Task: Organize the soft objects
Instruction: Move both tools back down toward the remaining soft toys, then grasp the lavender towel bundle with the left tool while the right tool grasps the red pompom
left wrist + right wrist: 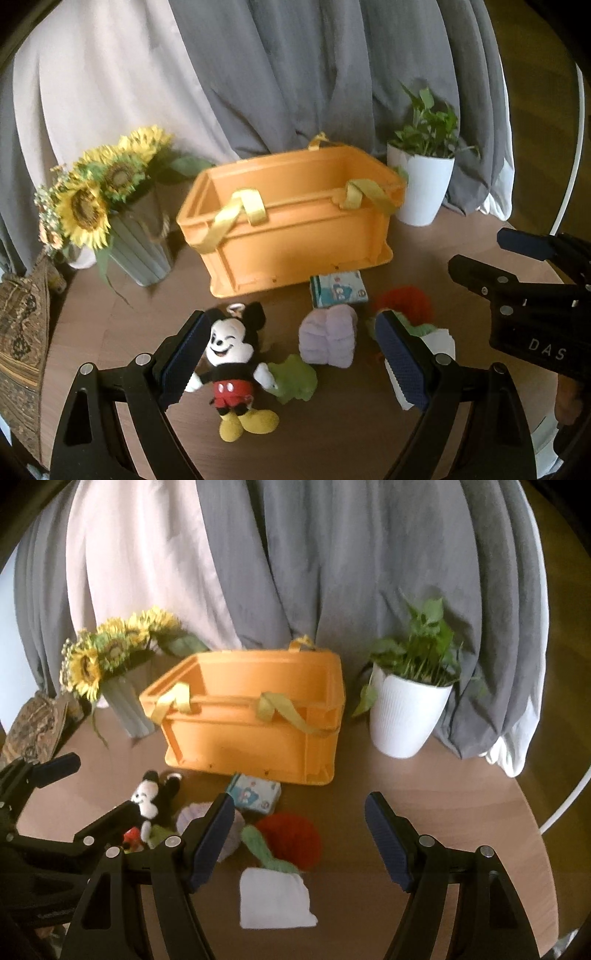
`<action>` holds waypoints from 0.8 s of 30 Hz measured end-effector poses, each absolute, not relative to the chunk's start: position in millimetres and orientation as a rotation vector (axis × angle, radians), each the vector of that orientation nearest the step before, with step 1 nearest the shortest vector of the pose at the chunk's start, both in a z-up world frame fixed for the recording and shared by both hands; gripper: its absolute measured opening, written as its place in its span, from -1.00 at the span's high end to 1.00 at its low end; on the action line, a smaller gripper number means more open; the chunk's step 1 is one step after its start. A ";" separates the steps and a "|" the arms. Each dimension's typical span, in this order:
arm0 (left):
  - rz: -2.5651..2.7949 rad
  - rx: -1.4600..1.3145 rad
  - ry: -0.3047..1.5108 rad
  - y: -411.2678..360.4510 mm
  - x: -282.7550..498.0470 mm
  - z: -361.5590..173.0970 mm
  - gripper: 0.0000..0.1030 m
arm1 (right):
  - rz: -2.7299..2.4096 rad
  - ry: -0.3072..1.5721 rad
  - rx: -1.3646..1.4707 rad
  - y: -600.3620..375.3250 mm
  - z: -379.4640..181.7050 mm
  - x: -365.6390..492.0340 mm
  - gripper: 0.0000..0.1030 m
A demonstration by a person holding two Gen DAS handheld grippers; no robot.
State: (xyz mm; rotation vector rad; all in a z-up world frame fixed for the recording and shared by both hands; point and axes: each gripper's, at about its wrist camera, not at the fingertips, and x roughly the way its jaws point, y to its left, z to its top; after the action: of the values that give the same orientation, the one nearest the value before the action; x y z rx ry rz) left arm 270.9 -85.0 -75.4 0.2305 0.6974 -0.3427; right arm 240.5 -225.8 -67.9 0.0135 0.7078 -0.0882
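An orange crate [295, 236] with yellow straps stands on the round wooden table; it also shows in the right wrist view [255, 731]. In front of it lie a Mickey Mouse plush [232, 365], a green soft toy [293, 378], a lilac folded cloth [328, 336], a printed tissue pack [338, 290], a red woolly item [291, 834] with a green knit piece [266, 853], and a white cloth [275, 899]. My left gripper [291, 363] is open above the plush and the green toy. My right gripper [299, 843] is open above the red item and white cloth.
A vase of sunflowers [110, 206] stands left of the crate. A white pot with a green plant [424, 177] stands to its right. Grey and white curtains hang behind. A patterned cushion [22, 332] lies off the table's left edge.
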 end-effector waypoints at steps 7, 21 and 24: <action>-0.369 0.232 0.756 -93.0 282.4 -97.7 -0.78 | -0.051 0.791 0.040 -232.6 -93.6 253.3 -0.44; -0.424 0.261 0.827 -107.1 310.0 -137.1 -0.77 | -0.003 0.949 0.070 -241.5 -144.3 287.7 -0.44; -0.431 0.267 0.829 -110.5 315.4 -142.0 -0.76 | 0.003 0.981 0.081 -244.3 -153.7 294.9 -0.44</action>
State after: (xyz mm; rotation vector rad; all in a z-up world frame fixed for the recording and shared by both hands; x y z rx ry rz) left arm 315.4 -110.5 -142.0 0.2669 0.8292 -0.4311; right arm 294.9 -244.3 -153.7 0.0808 0.9814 0.0034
